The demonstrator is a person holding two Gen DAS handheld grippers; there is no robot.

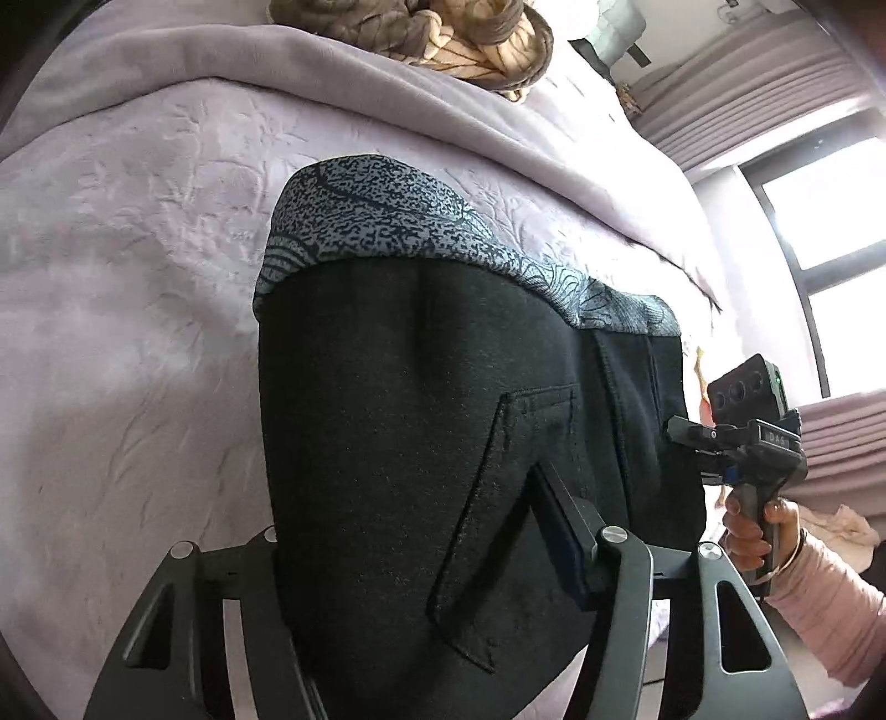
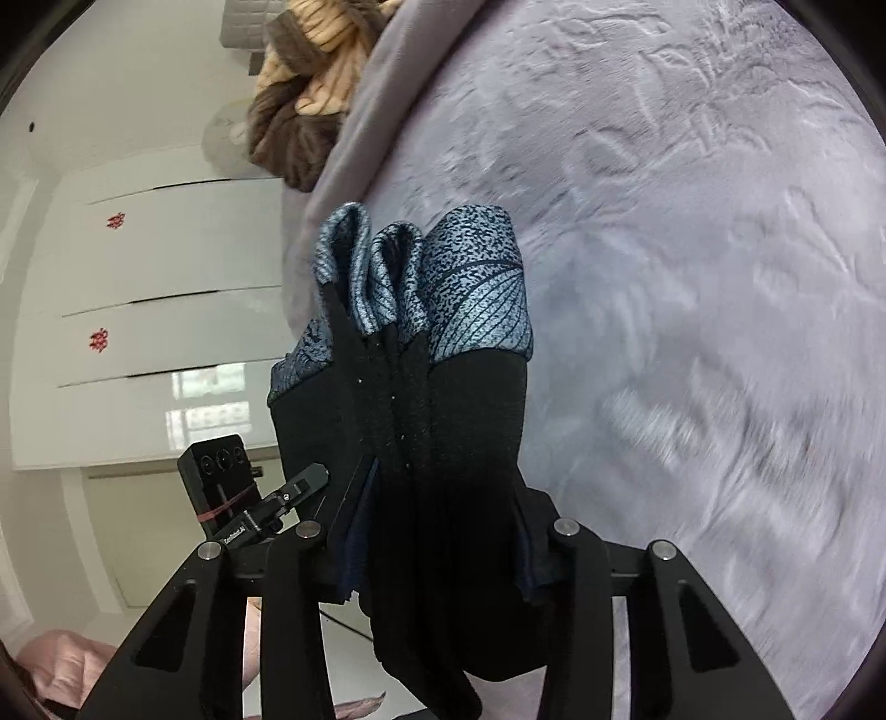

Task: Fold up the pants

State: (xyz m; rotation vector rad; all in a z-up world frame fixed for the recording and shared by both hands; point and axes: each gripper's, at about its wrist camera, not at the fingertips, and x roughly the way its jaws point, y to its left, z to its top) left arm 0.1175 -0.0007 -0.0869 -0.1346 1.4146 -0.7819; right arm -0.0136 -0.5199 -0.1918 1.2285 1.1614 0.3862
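The pants (image 1: pixel 421 421) are black with a grey-blue patterned waistband (image 1: pixel 376 221) and a back pocket (image 1: pixel 498 498). They hang folded between both grippers over the lilac bedspread (image 1: pixel 138 277). My left gripper (image 1: pixel 421 554) is shut on the black fabric at one side. My right gripper (image 2: pixel 437 531) is shut on the bunched layers of the pants (image 2: pixel 443 443), whose waistband (image 2: pixel 470 288) points away. The right gripper also shows in the left wrist view (image 1: pixel 692 437) at the pants' right edge.
A brown and cream knitted blanket (image 1: pixel 443 33) lies at the far end of the bed. Curtains and a bright window (image 1: pixel 819 221) are to the right. White wardrobe doors (image 2: pixel 138 304) stand beside the bed (image 2: pixel 692 277).
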